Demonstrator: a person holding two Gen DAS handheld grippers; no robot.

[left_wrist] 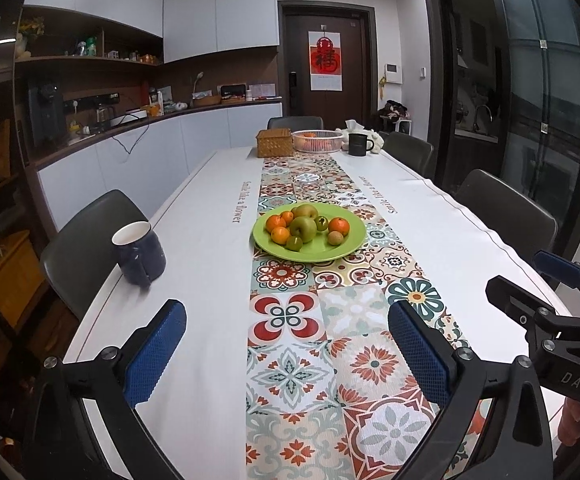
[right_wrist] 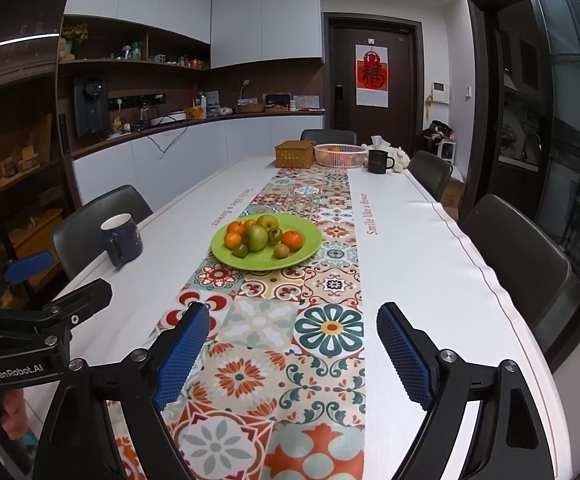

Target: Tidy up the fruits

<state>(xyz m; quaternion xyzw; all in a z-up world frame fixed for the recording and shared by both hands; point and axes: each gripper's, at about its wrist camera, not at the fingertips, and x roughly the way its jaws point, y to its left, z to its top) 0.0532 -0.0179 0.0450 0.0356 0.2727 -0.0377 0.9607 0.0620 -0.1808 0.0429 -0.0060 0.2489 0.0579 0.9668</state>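
A green plate [left_wrist: 345, 246] [right_wrist: 307, 248] sits mid-table on the patterned runner, piled with several oranges [left_wrist: 338, 225], green apples [left_wrist: 303, 229] [right_wrist: 255, 237] and small brown and green fruits. My left gripper [left_wrist: 288, 316] hovers over the near end of the table, well short of the plate, jaws wide open and empty. My right gripper [right_wrist: 293, 316] is beside it, also open with nothing between its blue pads. Each gripper shows at the edge of the other's view. A white wire basket [left_wrist: 316, 141] [right_wrist: 338, 155] holding some orange fruit stands at the far end.
A dark blue mug [left_wrist: 140, 254] [right_wrist: 122, 242] stands near the left table edge. A woven box [left_wrist: 274, 143] [right_wrist: 294, 153], a black mug [left_wrist: 358, 144] [right_wrist: 378, 161] and tissues sit at the far end. Grey chairs [left_wrist: 505, 216] line both sides.
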